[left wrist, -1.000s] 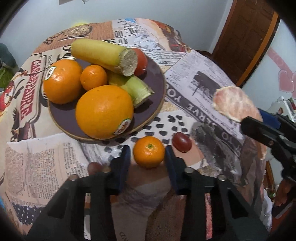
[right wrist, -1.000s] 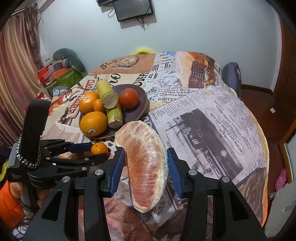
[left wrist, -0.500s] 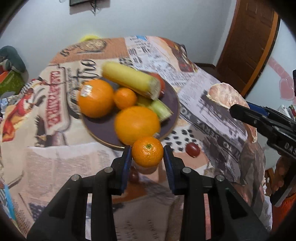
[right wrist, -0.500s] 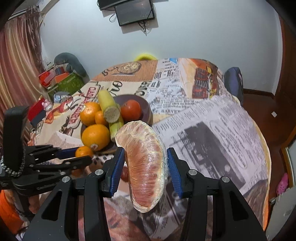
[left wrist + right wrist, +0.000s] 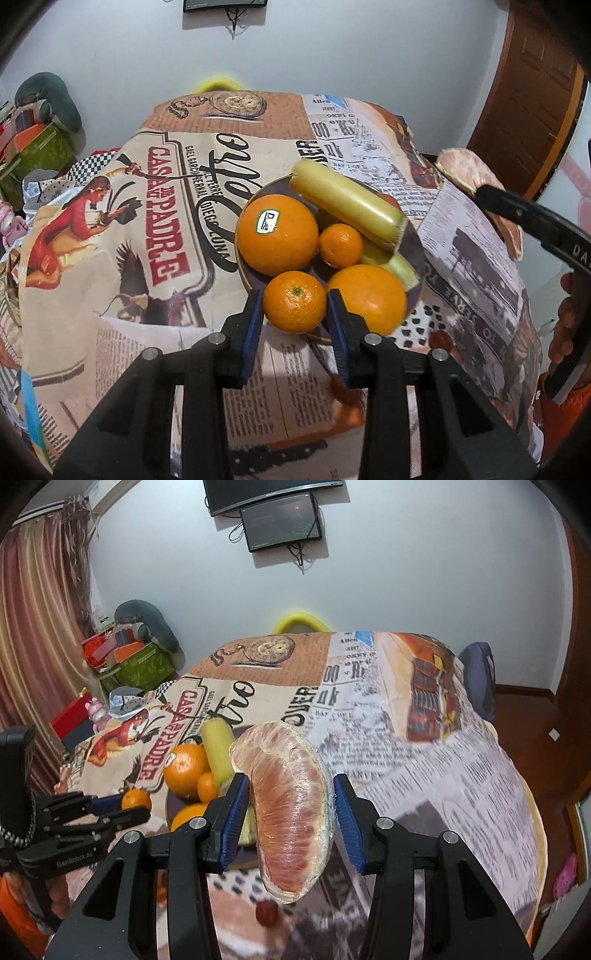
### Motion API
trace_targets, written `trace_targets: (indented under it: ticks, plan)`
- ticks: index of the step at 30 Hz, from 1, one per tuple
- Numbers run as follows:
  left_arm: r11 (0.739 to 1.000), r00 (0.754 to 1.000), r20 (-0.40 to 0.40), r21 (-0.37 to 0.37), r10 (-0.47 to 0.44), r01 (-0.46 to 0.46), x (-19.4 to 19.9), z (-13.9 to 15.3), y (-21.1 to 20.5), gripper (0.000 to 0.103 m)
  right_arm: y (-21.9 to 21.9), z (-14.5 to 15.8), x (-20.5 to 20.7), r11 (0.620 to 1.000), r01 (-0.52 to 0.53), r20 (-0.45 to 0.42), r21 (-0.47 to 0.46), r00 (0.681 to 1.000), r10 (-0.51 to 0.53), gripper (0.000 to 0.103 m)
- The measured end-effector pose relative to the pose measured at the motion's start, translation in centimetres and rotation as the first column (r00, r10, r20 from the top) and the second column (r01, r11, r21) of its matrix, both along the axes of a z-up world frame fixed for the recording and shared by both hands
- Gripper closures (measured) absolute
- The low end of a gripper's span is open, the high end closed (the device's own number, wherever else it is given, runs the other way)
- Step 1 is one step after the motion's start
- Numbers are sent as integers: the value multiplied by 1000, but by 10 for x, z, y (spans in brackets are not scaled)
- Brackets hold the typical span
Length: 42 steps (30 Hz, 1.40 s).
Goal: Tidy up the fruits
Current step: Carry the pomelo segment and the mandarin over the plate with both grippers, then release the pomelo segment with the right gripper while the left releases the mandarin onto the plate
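"CASA DE PADRE" ran in red capitals across the printed tablecloth [image 5: 110,236], and the biggest orange [image 5: 277,236] on the dark plate [image 5: 413,240] wore a small oval sticker, too blurred to read. "GenRobot.AI" showed on the left gripper [image 5: 122,808] body in the right wrist view. That left gripper [image 5: 294,314] was clamped narrow on a mandarin [image 5: 294,302], held in the air at the plate's near rim. The right gripper [image 5: 291,812] pinched a plastic-wrapped pomelo segment [image 5: 291,812] between its blue pads, up off the cloth, just right of the plate. A small red fruit [image 5: 266,912] lay on the cloth below it.
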<state>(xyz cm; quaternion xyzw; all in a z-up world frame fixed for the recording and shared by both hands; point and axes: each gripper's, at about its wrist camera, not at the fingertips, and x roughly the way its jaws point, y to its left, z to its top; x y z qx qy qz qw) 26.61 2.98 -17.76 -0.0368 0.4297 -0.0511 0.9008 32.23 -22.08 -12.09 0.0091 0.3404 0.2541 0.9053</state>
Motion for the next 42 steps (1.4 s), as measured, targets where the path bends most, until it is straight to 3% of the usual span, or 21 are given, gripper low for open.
trace_targets:
  ticks: [15,26,34,42]
  plan:
    - [999,999,-44,-38,-19,18,31,-29,3,68,52,-21,55,999,-30,-48,-45,998,28,60]
    - [997,998,-56,-76,-25,21,38,-34,7,67,66,-36,66,996,-52,-90,-77,995,45,58]
    - [998,999,-43,-66,-16,13,32,-27,7,66,60,-24,53,995,-56,-58,-81,997,52,58]
    - [999,1000,10,-50,-7,8,12,4,7,66,44,-2,24,996,-44,-13,-80,999,43,58]
